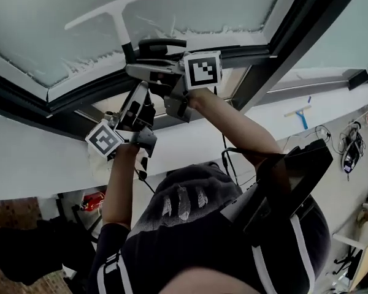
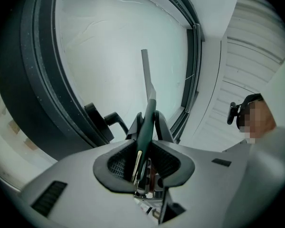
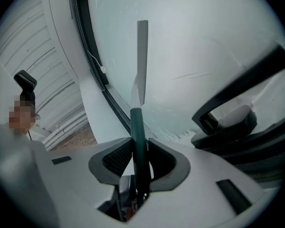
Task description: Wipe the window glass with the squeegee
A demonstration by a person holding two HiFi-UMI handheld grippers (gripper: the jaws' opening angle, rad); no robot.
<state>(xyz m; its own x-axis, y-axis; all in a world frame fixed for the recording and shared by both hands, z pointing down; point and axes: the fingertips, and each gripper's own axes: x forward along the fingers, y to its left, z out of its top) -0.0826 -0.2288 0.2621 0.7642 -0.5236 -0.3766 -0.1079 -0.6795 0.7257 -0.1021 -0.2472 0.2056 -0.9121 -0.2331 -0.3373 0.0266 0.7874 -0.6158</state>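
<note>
The left gripper [image 1: 140,98] is clamped shut on the lower end of the dark handle of the squeegee [image 1: 119,21], which is pinched from both sides. The squeegee's pale blade is held up at the window glass [image 1: 221,5], above white residue along the pane's lower edge. The right gripper [image 1: 138,70] is closed on the same handle, just above the left one. A black window handle [image 3: 218,134] is seen beside it. A blue squeegee [image 1: 301,114] is laid on the white ledge at far right.

Pale window glass [image 1: 43,11], dark frame [image 1: 310,14], white wall [image 1: 37,158], brown floor [image 1: 12,208]
</note>
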